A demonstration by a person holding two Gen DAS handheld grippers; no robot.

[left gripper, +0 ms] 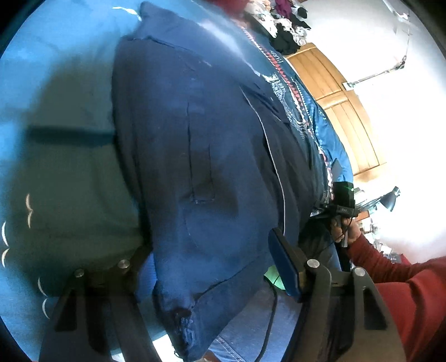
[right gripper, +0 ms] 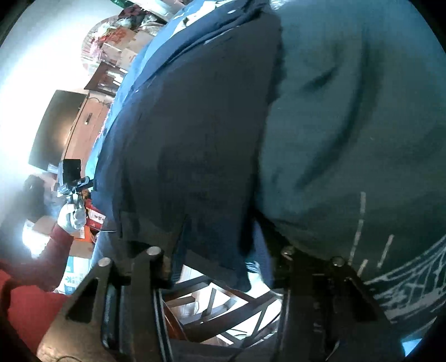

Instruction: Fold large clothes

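A large navy garment (left gripper: pixel 200 125) lies spread on a blue patterned bed sheet (left gripper: pixel 55 83). Its bunched lower corner sits between the wide-apart fingers of my left gripper (left gripper: pixel 209 261), which is open. In the right wrist view the same garment (right gripper: pixel 189 133) looks dark against the teal sheet (right gripper: pixel 348 111), and its lower edge hangs between the spread fingers of my open right gripper (right gripper: pixel 220 259). Each view also catches the other tool: the right gripper (left gripper: pixel 341 200) in a red-sleeved hand, and the left gripper (right gripper: pixel 74 178) in a white-gloved hand.
A wooden door (left gripper: pixel 343 105) and a heap of clothes (left gripper: pixel 287 25) stand beyond the bed. A desk lamp (left gripper: pixel 390 197) is at the right. A dark wooden chair (right gripper: pixel 217 303) sits below the bed edge, with a dark screen (right gripper: pixel 55 131) and boxes (right gripper: pixel 80 250) to the left.
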